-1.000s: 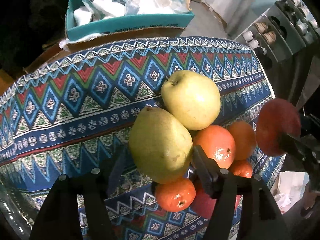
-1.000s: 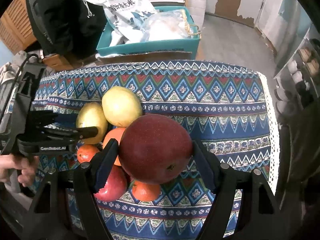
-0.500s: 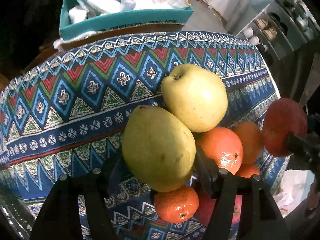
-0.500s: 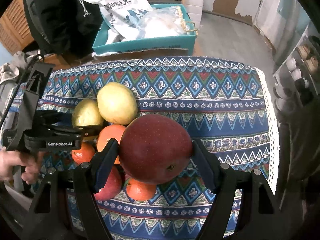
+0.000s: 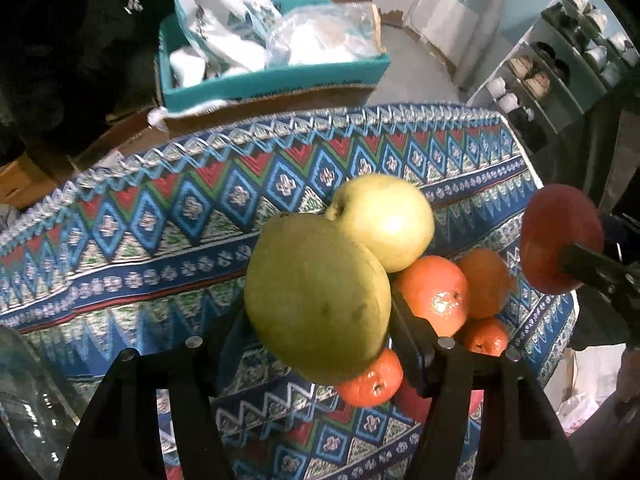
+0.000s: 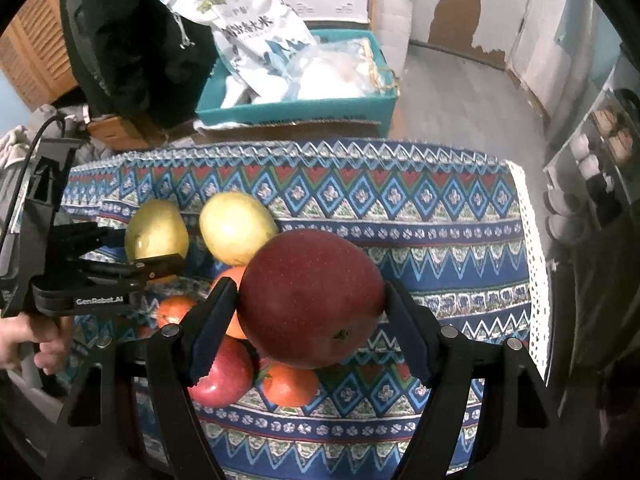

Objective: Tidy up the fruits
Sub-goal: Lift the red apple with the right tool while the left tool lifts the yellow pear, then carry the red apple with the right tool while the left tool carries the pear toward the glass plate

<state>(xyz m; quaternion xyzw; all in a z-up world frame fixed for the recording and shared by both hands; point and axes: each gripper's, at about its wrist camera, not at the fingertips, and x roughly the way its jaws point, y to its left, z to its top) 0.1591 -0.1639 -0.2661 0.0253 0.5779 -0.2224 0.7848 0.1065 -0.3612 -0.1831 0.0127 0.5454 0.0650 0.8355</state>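
A: Woven cloth (image 6: 420,216) in blue, red and green covers the worktop — what sits on it?

B: Behind it, a teal box (image 6: 296,110) of white bags. On the cloth, a heap of fruit: a yellow apple (image 6: 234,228), oranges (image 5: 434,298), a smaller red apple (image 6: 222,376).

A: And the right tongs (image 6: 312,300)?

B: Clamped on a big red apple (image 6: 312,298), a pad pressed on each side, held above the heap.

A: The left tongs (image 5: 320,320)?

B: Gripping a green pear (image 5: 316,296) — it fills the gap between the fingers and hangs clear of the cloth, just left of the yellow apple in the right wrist view.

A: Anything smaller?

B: A small tangerine (image 5: 370,376) shows just below the pear, and a person's hand (image 6: 24,344) on the left handle.
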